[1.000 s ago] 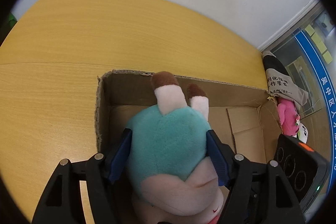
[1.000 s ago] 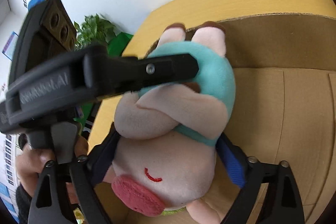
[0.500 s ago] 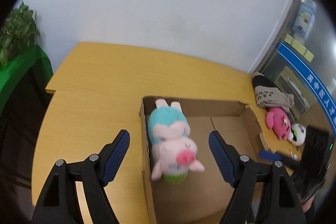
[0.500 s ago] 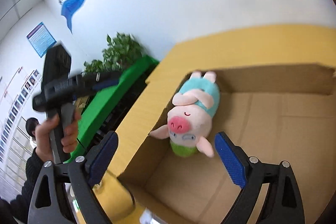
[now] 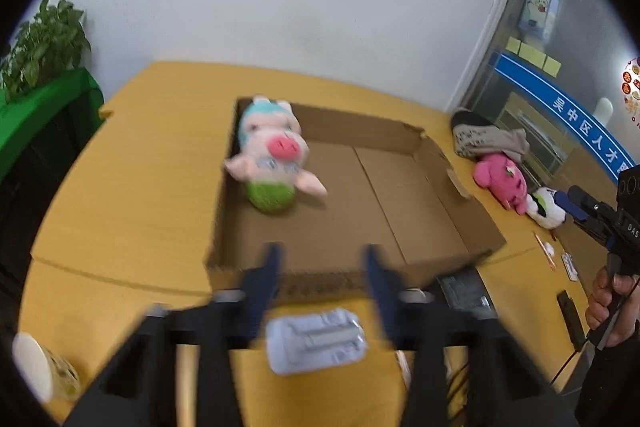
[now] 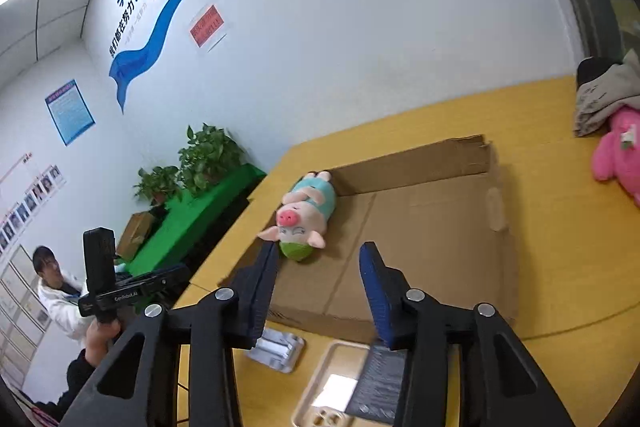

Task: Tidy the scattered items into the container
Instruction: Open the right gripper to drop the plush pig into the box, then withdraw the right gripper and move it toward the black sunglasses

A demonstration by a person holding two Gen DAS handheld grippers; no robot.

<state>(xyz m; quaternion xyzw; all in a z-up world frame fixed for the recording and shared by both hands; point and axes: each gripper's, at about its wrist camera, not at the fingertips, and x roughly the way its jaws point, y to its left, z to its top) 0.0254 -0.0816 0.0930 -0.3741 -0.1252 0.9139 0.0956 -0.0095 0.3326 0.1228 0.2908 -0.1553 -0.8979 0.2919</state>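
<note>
A plush pig [image 5: 272, 155] is lying face-up in the cardboard box's [image 5: 400, 131] far-left corner, lengthwise along the left wall, head nearest the cameras. A pink plush [image 5: 500, 179] is waiting outside on the table [image 5: 140, 187], and a plastic tray [image 5: 316, 345] is lying before the near wall. The left gripper [image 5: 322, 259], blurred, is showing parted, empty jaws; the right gripper [image 6: 318, 267] is closing on nothing.

Pink-and-teal plush pig [image 5: 272, 155], brown cardboard box [image 5: 384, 211]

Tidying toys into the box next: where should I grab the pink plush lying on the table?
Pinch the pink plush across its soft middle, coming from above. It lies lengthwise with the grey cloth at one end and the white toy at the other, so only its long sides are free.
</note>
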